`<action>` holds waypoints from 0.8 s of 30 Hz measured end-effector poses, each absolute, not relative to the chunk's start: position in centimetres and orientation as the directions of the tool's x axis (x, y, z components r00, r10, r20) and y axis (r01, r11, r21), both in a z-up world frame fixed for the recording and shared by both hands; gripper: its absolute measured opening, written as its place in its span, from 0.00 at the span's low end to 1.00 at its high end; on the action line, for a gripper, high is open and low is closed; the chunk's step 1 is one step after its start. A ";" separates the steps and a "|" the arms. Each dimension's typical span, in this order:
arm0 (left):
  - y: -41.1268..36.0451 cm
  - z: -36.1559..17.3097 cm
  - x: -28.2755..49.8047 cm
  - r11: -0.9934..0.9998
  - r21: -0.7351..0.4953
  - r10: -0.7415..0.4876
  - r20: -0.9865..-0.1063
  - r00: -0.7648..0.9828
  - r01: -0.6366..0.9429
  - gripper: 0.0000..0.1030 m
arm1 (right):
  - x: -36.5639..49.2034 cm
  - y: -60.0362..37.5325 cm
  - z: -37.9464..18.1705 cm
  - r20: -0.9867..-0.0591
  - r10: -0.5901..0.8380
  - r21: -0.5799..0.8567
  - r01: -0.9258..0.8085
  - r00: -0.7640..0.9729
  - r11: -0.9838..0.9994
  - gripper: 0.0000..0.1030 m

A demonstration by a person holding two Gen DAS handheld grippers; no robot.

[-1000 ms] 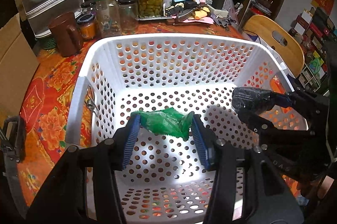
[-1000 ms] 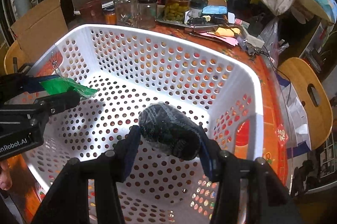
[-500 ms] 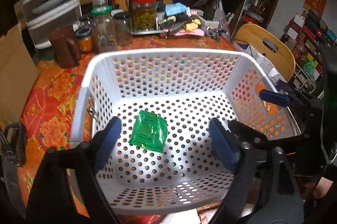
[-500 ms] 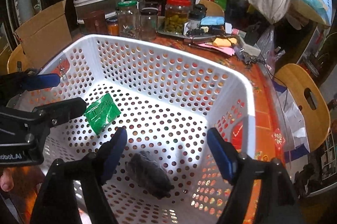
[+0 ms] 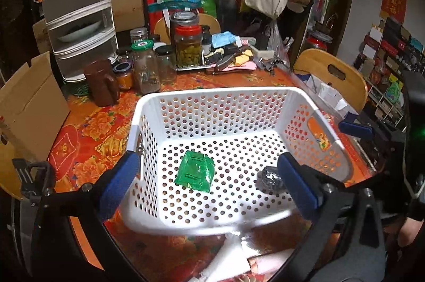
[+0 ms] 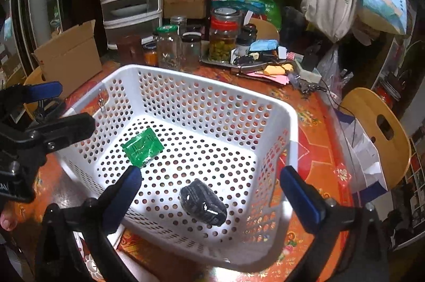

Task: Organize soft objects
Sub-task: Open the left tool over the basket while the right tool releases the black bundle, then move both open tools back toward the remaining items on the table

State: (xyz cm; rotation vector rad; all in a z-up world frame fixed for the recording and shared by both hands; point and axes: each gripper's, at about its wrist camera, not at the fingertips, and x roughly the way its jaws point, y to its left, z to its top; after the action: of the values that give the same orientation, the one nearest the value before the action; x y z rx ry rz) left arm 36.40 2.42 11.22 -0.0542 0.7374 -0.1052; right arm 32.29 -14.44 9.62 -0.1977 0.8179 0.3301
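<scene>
Nearest the cameras: left tool [image 5: 209,183] is spread wide w/ nothing between its blue pads; right tool [image 6: 212,191] likewise wide apart and empty. Both hang above the near rim of the white basket [image 5: 212,93], which sits on the floral worktop [image 5: 87,128].

Inside the basket: green packet [image 5: 196,171] lies flat on the perforated floor, left of centre. Dark bundle [image 6: 203,202] rests on the floor toward the near right corner, well apart from the packet. In the left view it's half hidden behind the tool's right pad.

Risks, as a guess: basket is light and the near rim is close under both tools, so a careless sweep could catch it and drag or tip it. Something white and papery lies just in front of the basket, too blurred to identify, and could get snagged. Far side of the worktop is crowded w/ glass jars [image 5: 146,67], so a shoved basket might knock one.

Looks of the things: packet is thin, glossy, crinkled film w/ faint print, prob. slippery and floppy at the edges. Bundle looks like dark knit fabric, maybe rolled socks, w/ a shiny highlight suggesting a clear wrap; should squash easily.

Farther back: cardboard box [image 6: 69,56], plastic drawer unit [image 5: 79,24], tote bags hanging.
</scene>
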 end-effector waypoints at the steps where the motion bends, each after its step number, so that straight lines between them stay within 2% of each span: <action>1: 2.5 11.7 35.5 0.993 -0.084 -0.114 -0.658 0.745 0.078 1.00 | 32.0 -14.6 9.8 -0.738 0.215 -0.044 -0.363 0.640 0.931 1.00; 7: 3.4 13.5 30.9 0.992 -0.095 -0.122 -0.614 0.780 0.080 1.00 | 29.6 -15.6 11.3 -0.703 0.240 -0.026 -0.362 0.669 0.932 1.00; 15: 3.6 14.4 23.3 0.995 -0.029 -0.095 -0.582 0.808 0.096 1.00 | 25.9 -16.8 12.4 -0.679 0.263 -0.013 -0.369 0.685 0.929 1.00; 19: 4.3 12.9 19.8 0.997 -0.027 -0.074 -0.593 0.802 0.072 1.00 | 23.5 -17.7 12.0 -0.676 0.272 -0.009 -0.377 0.685 0.926 1.00; 24: 5.8 8.3 16.2 0.998 -0.050 -0.068 -0.633 0.772 0.047 1.00 | 19.4 -19.8 9.3 -0.669 0.308 0.025 -0.393 0.676 0.919 1.00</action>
State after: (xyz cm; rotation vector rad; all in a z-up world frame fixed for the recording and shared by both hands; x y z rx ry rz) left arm 16.20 5.80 8.30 -0.0318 0.6868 -0.0622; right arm 19.39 -19.84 9.27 -0.1244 0.7281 0.3951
